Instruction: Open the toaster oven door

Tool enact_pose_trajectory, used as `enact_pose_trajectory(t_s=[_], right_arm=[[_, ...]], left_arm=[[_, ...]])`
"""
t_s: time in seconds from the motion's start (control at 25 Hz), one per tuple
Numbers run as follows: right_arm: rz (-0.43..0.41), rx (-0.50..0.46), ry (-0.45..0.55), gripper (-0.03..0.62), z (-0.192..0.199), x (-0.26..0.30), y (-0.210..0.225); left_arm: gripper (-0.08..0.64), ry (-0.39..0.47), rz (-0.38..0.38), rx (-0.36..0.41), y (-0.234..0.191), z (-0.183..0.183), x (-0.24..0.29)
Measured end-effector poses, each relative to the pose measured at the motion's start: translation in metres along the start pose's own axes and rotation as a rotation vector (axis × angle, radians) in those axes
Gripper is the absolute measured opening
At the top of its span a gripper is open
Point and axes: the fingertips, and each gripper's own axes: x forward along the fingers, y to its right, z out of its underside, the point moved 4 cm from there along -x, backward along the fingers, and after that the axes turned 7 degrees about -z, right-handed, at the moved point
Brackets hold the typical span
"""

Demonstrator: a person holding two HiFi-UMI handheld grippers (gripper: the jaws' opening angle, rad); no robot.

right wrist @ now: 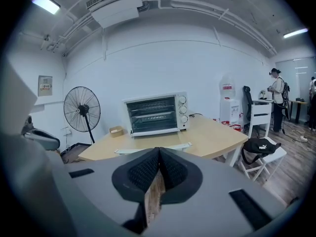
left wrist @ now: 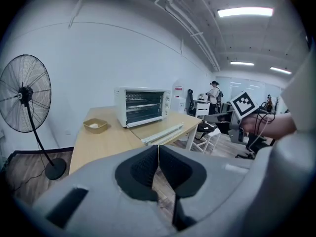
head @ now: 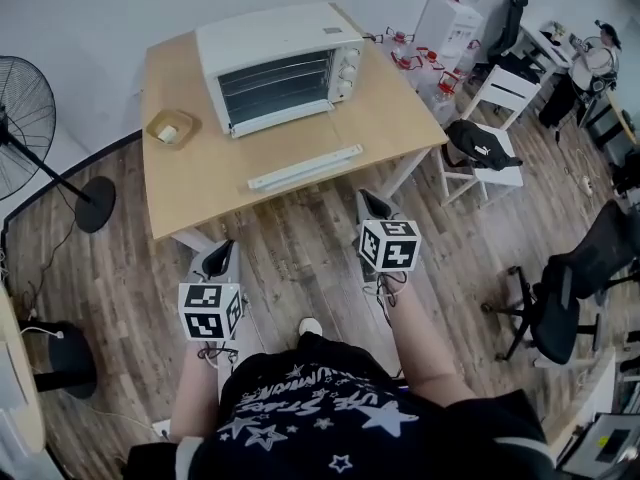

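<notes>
A white toaster oven (head: 280,63) stands at the back of the wooden table (head: 390,118), its glass door closed; it also shows as the toaster oven (left wrist: 142,106) and the toaster oven (right wrist: 155,113) in the gripper views. Both grippers hover over the floor in front of the table, well short of the oven. My left gripper (head: 222,257) is shut with nothing between its jaws, as the left gripper (left wrist: 158,148) shows. My right gripper (head: 374,204) is also shut and empty, the right gripper (right wrist: 159,152) pointing at the table.
A small wooden bowl (head: 171,127) sits left of the oven. A long white bar (head: 305,167) lies near the table's front edge. A standing fan (head: 25,118) is at the left, a white chair with a black bag (head: 485,148) at the right, an office chair (head: 560,303) farther right.
</notes>
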Motion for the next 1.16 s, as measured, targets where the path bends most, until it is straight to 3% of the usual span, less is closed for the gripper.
enact_pose_trajectory(t_s=[0.44,1.16], right_arm=[[0.042,-0.008,-0.025,0.003,0.017,-0.042,-0.092],[0.103,-0.010,-0.007,0.003,0.077,-0.143,-0.206]], left_arm=[[0.021,0.014,0.065,0.009,-0.042,0.029,-0.065],[0.021,0.022,0.185,0.036,-0.060,0.101,-0.168]])
